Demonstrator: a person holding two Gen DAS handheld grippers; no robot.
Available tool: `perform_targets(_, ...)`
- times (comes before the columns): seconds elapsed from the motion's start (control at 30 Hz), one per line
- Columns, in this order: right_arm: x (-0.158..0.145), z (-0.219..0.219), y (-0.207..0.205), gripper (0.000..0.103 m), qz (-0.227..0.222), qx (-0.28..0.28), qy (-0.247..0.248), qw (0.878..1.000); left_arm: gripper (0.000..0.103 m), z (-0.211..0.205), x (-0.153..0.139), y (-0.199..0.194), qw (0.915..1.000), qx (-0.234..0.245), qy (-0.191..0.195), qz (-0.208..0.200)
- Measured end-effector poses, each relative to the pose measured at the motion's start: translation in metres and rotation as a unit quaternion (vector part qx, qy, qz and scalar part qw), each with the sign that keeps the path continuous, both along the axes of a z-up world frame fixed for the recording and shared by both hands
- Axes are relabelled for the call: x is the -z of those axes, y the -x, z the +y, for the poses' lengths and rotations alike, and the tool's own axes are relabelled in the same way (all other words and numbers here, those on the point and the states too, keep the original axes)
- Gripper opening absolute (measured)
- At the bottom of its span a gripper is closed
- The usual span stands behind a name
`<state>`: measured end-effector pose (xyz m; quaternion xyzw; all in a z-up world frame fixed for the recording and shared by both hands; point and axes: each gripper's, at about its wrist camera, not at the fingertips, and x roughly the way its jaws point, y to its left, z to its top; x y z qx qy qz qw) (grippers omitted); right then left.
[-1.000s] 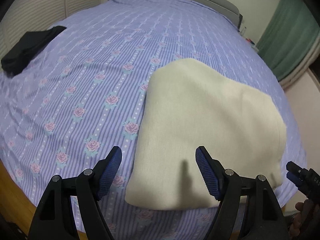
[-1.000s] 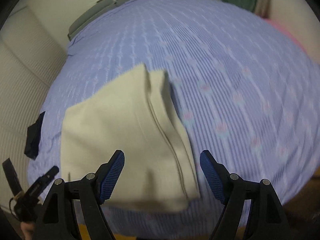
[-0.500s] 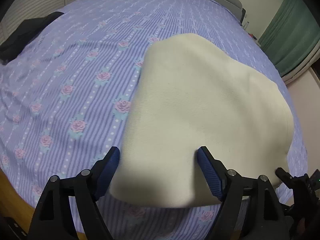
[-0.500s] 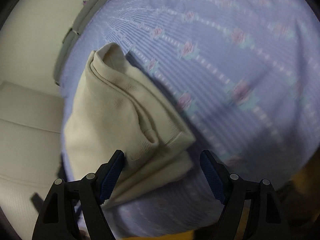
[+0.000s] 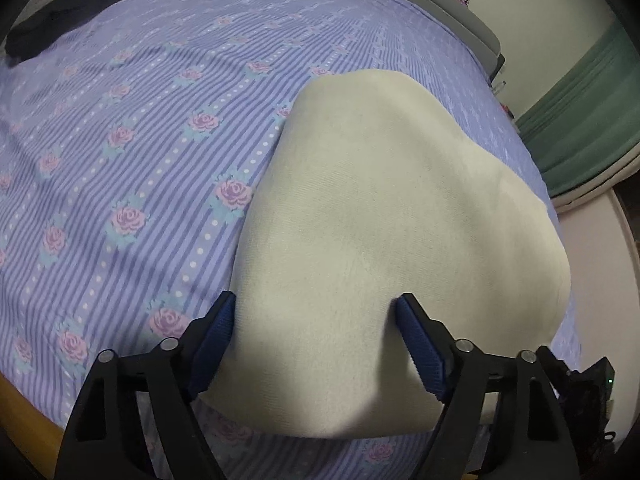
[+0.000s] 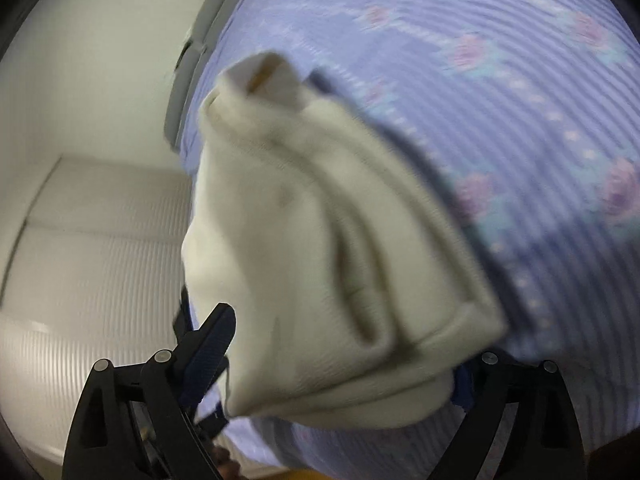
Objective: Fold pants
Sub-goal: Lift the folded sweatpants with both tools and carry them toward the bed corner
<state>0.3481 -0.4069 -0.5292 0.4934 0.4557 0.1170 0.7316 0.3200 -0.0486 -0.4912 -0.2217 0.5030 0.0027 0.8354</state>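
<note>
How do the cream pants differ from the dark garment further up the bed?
The cream pants are pale, near the bed's edge and between the left gripper fingers; the dark garment is near-black and far off by the bed's far left edge. The pants form a smooth folded block; the dark garment looks flatter and looser. Both lie on the floral sheet.

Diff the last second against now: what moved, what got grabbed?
Both grippers came down onto the folded cream pants. The left gripper now straddles their near edge; the right gripper rolled, its jaws opening around the layered corner. Nothing clamped yet. Pants, bedsheet and dark garment stayed put.
</note>
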Motion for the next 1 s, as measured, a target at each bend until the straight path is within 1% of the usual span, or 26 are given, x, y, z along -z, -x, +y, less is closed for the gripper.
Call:
perform_targets(0.1,0.01,0.006,-0.01,0.093,0.018,-0.005,0.007,1.0,0.079,-0.001,0.002,-0.005,0.9999,0.013,-0.008,-0.001)
perform_targets(0.13,0.016,0.005,-0.015,0.093,0.021,0.002,0.0,1.0,0.084,0.0,0.005,-0.008,0.9995,0.026,-0.018,-0.002)
perform_targets(0.17,0.019,0.006,-0.02,0.093,0.026,0.005,-0.005,1.0,0.092,0.005,0.008,-0.01,0.9993,0.031,-0.019,-0.001)
perform_targets(0.23,0.015,0.01,-0.028,0.093,0.029,-0.003,0.006,1.0,0.097,0.015,0.015,-0.013,0.9997,0.023,0.007,0.007)
perform_targets(0.27,0.011,0.014,-0.029,0.093,0.028,-0.015,0.019,0.999,0.097,0.017,0.017,-0.013,0.9996,0.022,0.014,0.009)
perform_targets(0.3,0.006,0.018,-0.028,0.093,0.027,-0.023,0.026,0.999,0.096,0.016,0.017,-0.013,0.9997,0.019,0.012,0.007)
perform_targets(0.33,0.002,0.022,-0.028,0.09,0.023,-0.032,0.026,0.999,0.094,0.014,0.017,-0.012,0.9998,0.015,0.013,0.007)
perform_targets(0.4,0.002,0.028,-0.029,0.082,0.025,-0.039,0.027,0.999,0.091,0.007,0.016,-0.009,0.9998,0.003,0.017,0.007)
perform_targets(0.43,0.007,0.03,-0.029,0.074,0.031,-0.038,0.031,0.998,0.085,0.002,0.014,-0.008,0.9999,0.002,0.012,0.004)
perform_targets(0.47,0.011,0.032,-0.031,0.067,0.037,-0.036,0.037,0.998,0.076,-0.001,0.013,-0.008,1.0,0.004,0.007,0.004)
perform_targets(0.5,0.012,0.032,-0.032,0.065,0.038,-0.034,0.038,0.998,0.071,-0.007,0.008,-0.008,1.0,0.007,-0.004,0.002)
perform_targets(0.53,0.011,0.033,-0.035,0.059,0.04,-0.034,0.042,0.998,0.065,-0.01,0.003,-0.006,0.9999,0.007,-0.014,0.001)
perform_targets(0.57,0.006,0.036,-0.037,0.052,0.037,-0.04,0.049,0.997,0.059,-0.009,0.002,-0.007,0.9998,0.005,-0.017,0.0)
perform_targets(0.6,0.0,0.038,-0.038,0.05,0.034,-0.045,0.058,0.997,0.055,-0.008,-0.004,-0.005,0.9998,0.005,-0.017,0.0)
perform_targets(0.63,-0.009,0.042,-0.039,0.047,0.032,-0.048,0.069,0.996,0.044,-0.008,-0.009,-0.006,0.9997,0.008,-0.021,-0.003)
perform_targets(0.67,-0.016,0.043,-0.039,0.044,0.031,-0.048,0.071,0.996,0.032,-0.008,-0.015,-0.005,0.9995,0.015,-0.027,-0.008)
perform_targets(0.73,-0.03,0.048,-0.04,0.043,0.027,-0.046,0.073,0.996,0.028,-0.011,-0.027,-0.005,0.9987,0.029,-0.039,-0.012)
perform_targets(0.87,-0.07,0.063,-0.042,0.04,0.009,-0.046,0.084,0.995,0.024,-0.007,-0.055,-0.008,0.9984,0.036,-0.036,-0.026)
perform_targets(0.9,-0.075,0.063,-0.044,0.04,0.006,-0.045,0.08,0.996,0.024,-0.003,-0.062,-0.007,0.9982,0.037,-0.034,-0.031)
perform_targets(0.97,-0.093,0.066,-0.048,0.039,0.0,-0.04,0.07,0.997,0.023,0.0,-0.082,-0.008,0.9979,0.039,-0.03,-0.043)
perform_targets(1.0,-0.099,0.061,-0.047,0.039,-0.003,-0.04,0.064,0.997,0.023,0.002,-0.09,-0.011,0.9978,0.039,-0.029,-0.045)
